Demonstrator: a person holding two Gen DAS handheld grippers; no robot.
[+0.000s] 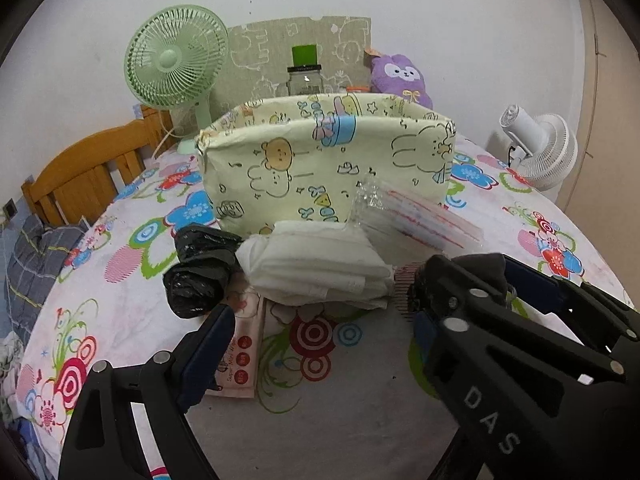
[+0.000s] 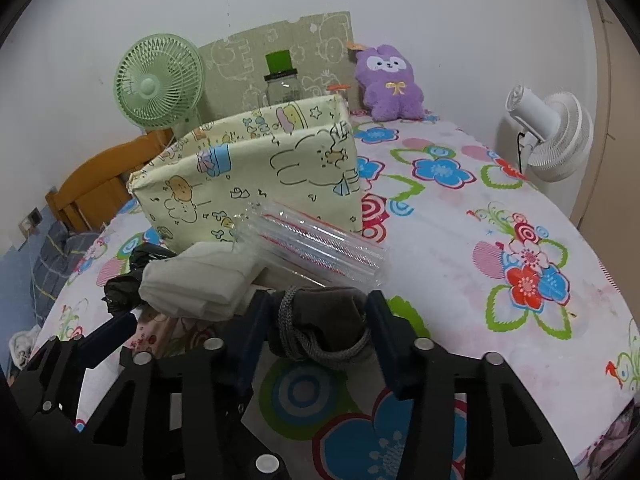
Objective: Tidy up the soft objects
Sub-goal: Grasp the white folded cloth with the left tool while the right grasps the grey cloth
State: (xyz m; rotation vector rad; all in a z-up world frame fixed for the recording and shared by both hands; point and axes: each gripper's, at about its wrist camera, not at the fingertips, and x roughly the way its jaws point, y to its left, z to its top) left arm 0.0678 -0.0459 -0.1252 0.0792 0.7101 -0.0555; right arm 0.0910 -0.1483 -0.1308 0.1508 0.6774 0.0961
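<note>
Fabric bin behind bagged straws, white bundle.

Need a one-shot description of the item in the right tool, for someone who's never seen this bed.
Start at the pale yellow cartoon-print fabric bin on the floral bedsheet. In front of it lie a clear plastic sleeve and a white folded bundle; nearer the camera is the grey sock bundle, between the right tool's fingers. It alone is dark grey knit with a ribbed cuff looped around it.

Even, soft indoor light, shadows faint. Strong fisheye bending plus black vignette from 12 round to 12. Centre sharp, mild blur at rims.
</note>
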